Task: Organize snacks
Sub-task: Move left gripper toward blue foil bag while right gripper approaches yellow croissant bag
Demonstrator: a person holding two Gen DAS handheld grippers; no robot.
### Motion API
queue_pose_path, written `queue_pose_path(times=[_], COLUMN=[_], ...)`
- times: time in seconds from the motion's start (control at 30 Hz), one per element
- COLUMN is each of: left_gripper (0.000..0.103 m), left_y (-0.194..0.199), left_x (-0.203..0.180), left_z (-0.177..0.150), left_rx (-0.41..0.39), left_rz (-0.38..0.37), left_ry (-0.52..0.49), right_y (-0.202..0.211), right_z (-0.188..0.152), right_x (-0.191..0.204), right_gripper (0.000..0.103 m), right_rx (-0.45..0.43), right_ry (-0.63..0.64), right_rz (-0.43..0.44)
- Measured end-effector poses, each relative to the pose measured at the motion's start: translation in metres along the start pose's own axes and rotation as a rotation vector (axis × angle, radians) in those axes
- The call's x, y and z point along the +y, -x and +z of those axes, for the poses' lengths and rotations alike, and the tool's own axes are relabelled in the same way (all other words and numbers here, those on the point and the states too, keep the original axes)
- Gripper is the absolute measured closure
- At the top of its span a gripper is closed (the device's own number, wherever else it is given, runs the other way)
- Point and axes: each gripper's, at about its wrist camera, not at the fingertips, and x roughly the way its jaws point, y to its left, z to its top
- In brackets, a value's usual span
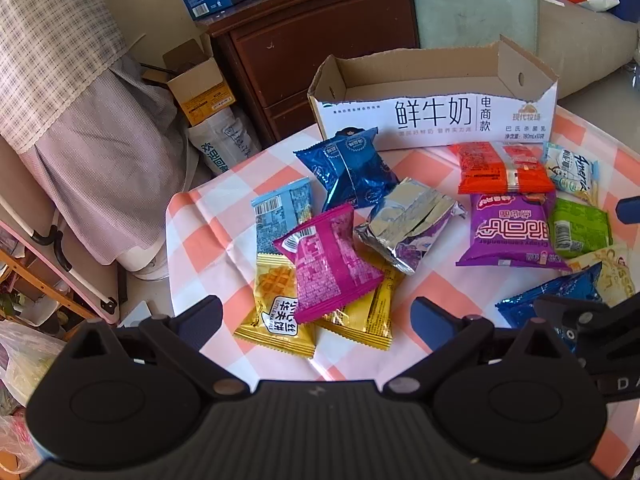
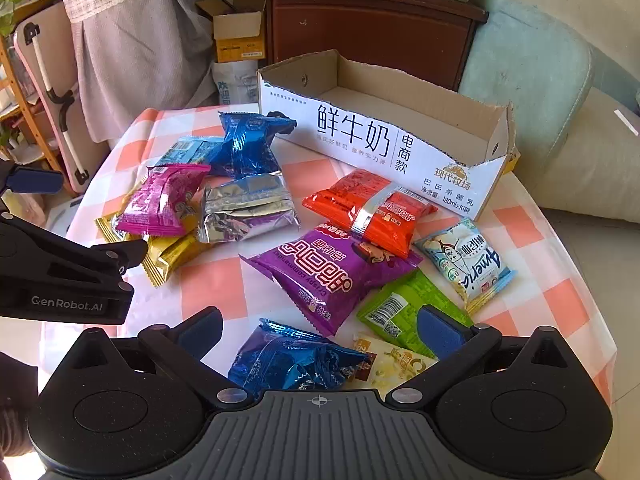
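Snack packets, loose on the checked tablecloth (image 2: pixel 208 284); cut-down milk carton (image 2: pixel 384 148) beyond them, nothing visible inside.

- Magenta packet (image 1: pixel 328 264): ahead of our left tongs (image 1: pixel 320 312), lying across two yellow waffle packets (image 1: pixel 276 312).
- Blue foil packet (image 2: pixel 292 356): between the fingers of our right tongs (image 2: pixel 320 328), untouched.
- Both tongs: spread wide, empty.

We judge the top-lying packets best lifted first, pinched at the puffed middle and not at the crimped seams, then carried over the carton's torn front wall.
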Motion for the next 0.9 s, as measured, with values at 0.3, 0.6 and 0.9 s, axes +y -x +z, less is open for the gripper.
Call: queue_pose_path(times=[0.3,0.6,0.9], left_gripper=[0.003,0.003,0.003], left_y=[0.007,0.013,0.014], left_x=[-0.003,-0.005,-0.009], left_z=[0.002,0.003,-0.002], left_rx=[-0.015,-0.031,-0.027], left_rz=[-0.008,0.006,0.017], left_ry=[0.003,0.010,0.011], right_y=[0.004,0.005,0.006], right_z=[0.001,0.001,-0.004], right_x=[0.001,-0.004,-0.004], right_gripper=[0.000,0.000,0.000], right_rx=[-0.019,-0.037,-0.060], right_ry=[0.002,-0.037,-0.039], right_rz=[-0.037,-0.041,-0.057])
